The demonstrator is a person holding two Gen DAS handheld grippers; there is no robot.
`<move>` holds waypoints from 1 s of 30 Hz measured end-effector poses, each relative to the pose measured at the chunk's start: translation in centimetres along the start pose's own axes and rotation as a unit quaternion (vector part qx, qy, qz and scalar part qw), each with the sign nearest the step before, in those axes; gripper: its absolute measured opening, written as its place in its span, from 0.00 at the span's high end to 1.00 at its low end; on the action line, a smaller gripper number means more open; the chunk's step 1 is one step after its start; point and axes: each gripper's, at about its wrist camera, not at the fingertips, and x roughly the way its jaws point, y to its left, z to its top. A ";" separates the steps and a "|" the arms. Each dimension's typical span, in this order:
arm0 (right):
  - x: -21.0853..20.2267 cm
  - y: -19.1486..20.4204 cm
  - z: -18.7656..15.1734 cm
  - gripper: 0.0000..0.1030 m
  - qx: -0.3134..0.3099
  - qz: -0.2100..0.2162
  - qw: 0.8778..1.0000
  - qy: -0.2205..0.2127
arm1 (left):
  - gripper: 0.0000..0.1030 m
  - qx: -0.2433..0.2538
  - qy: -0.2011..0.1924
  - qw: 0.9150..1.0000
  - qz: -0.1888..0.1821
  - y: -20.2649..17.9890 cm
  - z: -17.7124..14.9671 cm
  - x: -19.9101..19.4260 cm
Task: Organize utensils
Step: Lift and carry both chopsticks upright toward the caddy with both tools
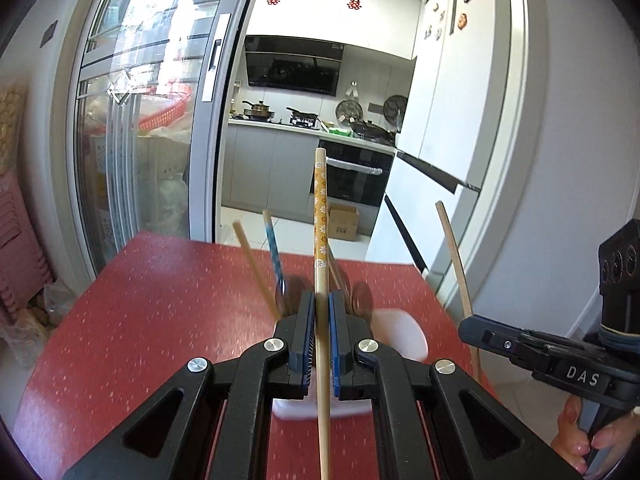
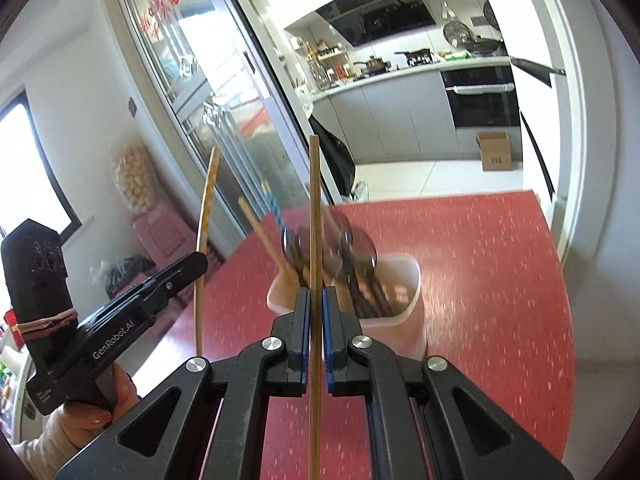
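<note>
My left gripper is shut on a chopstick with an orange flowered top, held upright above the table. My right gripper is shut on a plain wooden chopstick, also upright. A translucent white utensil holder stands on the red table just beyond both grippers. It holds spoons, a blue patterned chopstick and a plain one. The holder also shows in the left wrist view, partly hidden by my fingers. Each gripper is seen from the side in the other's view.
The red speckled table reaches to a glass sliding door on the left and a doorway to a kitchen ahead. A white fridge stands right of the table's far edge. A cardboard box sits on the kitchen floor.
</note>
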 end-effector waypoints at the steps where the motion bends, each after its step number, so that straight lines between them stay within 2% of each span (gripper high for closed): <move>1: 0.3 0.1 0.4 0.94 -0.003 0.000 1.000 -0.004 | 0.65 -0.002 -0.003 1.000 0.000 0.1 0.4 0.5; 9: 3.4 -0.6 3.9 0.94 -0.021 -0.008 0.999 -0.047 | 0.65 -0.008 -0.044 0.999 0.003 -0.1 3.0 3.8; 19: 7.8 -1.6 6.5 0.94 -0.052 -0.047 0.993 -0.098 | 0.65 -0.029 -0.074 0.997 0.024 1.1 3.6 8.7; 24: 9.5 -1.5 6.1 0.94 -0.083 -0.074 0.987 -0.116 | 0.65 -0.028 -0.096 0.994 0.036 1.3 2.5 9.7; 30: 11.2 -1.2 4.1 0.94 -0.125 -0.092 0.981 -0.121 | 0.65 0.000 -0.096 0.994 0.053 0.2 0.3 10.4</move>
